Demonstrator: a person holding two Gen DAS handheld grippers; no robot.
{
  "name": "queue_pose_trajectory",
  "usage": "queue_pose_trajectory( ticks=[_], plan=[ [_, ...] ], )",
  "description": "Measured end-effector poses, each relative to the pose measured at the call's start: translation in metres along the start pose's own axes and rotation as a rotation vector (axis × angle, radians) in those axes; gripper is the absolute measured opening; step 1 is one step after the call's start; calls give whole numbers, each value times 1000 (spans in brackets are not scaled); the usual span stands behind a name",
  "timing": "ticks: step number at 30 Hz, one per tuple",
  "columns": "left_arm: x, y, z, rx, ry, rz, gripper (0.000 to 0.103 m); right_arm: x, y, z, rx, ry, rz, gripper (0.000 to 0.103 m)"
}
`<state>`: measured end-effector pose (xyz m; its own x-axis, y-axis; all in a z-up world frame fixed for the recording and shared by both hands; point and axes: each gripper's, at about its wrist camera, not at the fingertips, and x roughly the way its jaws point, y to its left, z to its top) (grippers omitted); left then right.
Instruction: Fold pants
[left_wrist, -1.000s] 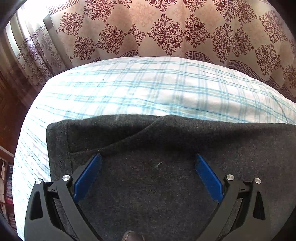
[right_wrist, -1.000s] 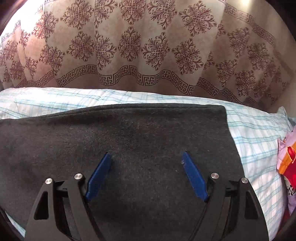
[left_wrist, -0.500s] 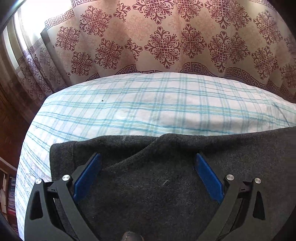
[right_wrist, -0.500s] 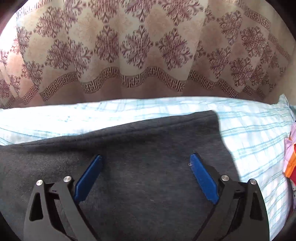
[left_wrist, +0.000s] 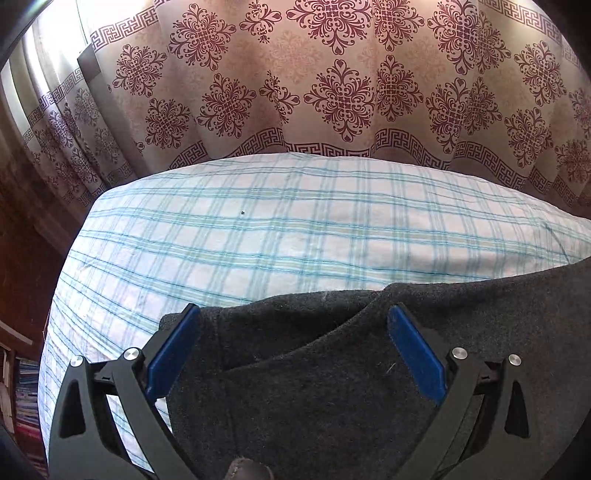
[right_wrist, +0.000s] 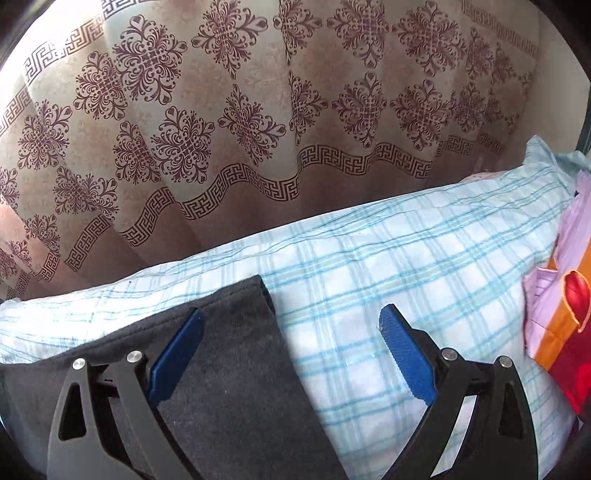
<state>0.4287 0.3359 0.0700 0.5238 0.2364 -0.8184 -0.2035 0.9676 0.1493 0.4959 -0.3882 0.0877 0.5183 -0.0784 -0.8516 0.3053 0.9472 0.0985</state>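
Dark grey pants (left_wrist: 369, 387) lie flat on a blue-checked bed sheet (left_wrist: 295, 229). In the left wrist view their left end shows a slanted pocket seam. My left gripper (left_wrist: 293, 310) hovers open over that end, with one blue pad (left_wrist: 173, 354) at the pants' left edge and the other over the cloth. In the right wrist view the pants (right_wrist: 229, 387) end in a straight edge. My right gripper (right_wrist: 291, 312) straddles that edge wide open, left pad over the cloth, right pad (right_wrist: 406, 358) over the sheet (right_wrist: 406, 258). Neither gripper holds anything.
A beige curtain (left_wrist: 332, 92) with maroon ornaments hangs behind the bed. A purple, orange and red cloth (right_wrist: 565, 306) lies at the bed's right end. Left of the bed stand dark wood and a shelf of books (left_wrist: 14, 387).
Both grippers drew back from the pants, so more sheet shows. The right one slid right to the pants' end, rolled, and spread its jaws wider. The left one shifted toward the left end.
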Motion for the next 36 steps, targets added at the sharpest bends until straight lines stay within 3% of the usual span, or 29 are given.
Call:
queue_pose_trajectory(
  ticks=[6,7,8,10,12,15,18,22,25,28,29,30,31,33,36],
  plan=[
    [3,-2,-1,-1,4,16,101,29,8,1,4,30,6,94],
    [3,-2,0,-5,6,15,101,32,11,1,-5,28,5,90],
    [2,-1,0,-11,4,9,101,32,15,-1,-26,20,6,84],
    [1,2,2,-33,6,-7,101,32,26,-5,-81,19,51,50],
    [-2,6,2,-63,7,-30,101,31,35,-8,-115,27,71,40],
    [-8,15,0,-115,16,-90,101,16,25,-7,-68,-11,105,11],
    [-14,31,-7,-201,38,-137,101,-9,7,-7,-19,-67,163,6],
    [-22,59,-20,-391,68,-226,101,-38,-3,-11,-13,-121,169,2],
    [-34,68,-36,-469,74,-267,101,-52,-17,-13,4,-168,52,3],
    [-56,55,-62,-404,71,-230,101,-70,-27,-24,-2,-204,-52,12],
    [-63,49,-74,-370,72,-225,101,-80,-25,-35,-31,-209,-48,14],
    [-71,42,-89,-331,75,-217,101,-90,-20,-50,-70,-215,-34,26],
    [-78,36,-103,-299,81,-202,101,-99,-12,-66,-111,-216,-18,46],
    [-93,28,-133,-252,86,-184,101,-119,6,-108,-200,-212,19,65],
    [-109,21,-177,-222,114,-195,101,-140,33,-175,-299,-174,59,65]
  ],
)
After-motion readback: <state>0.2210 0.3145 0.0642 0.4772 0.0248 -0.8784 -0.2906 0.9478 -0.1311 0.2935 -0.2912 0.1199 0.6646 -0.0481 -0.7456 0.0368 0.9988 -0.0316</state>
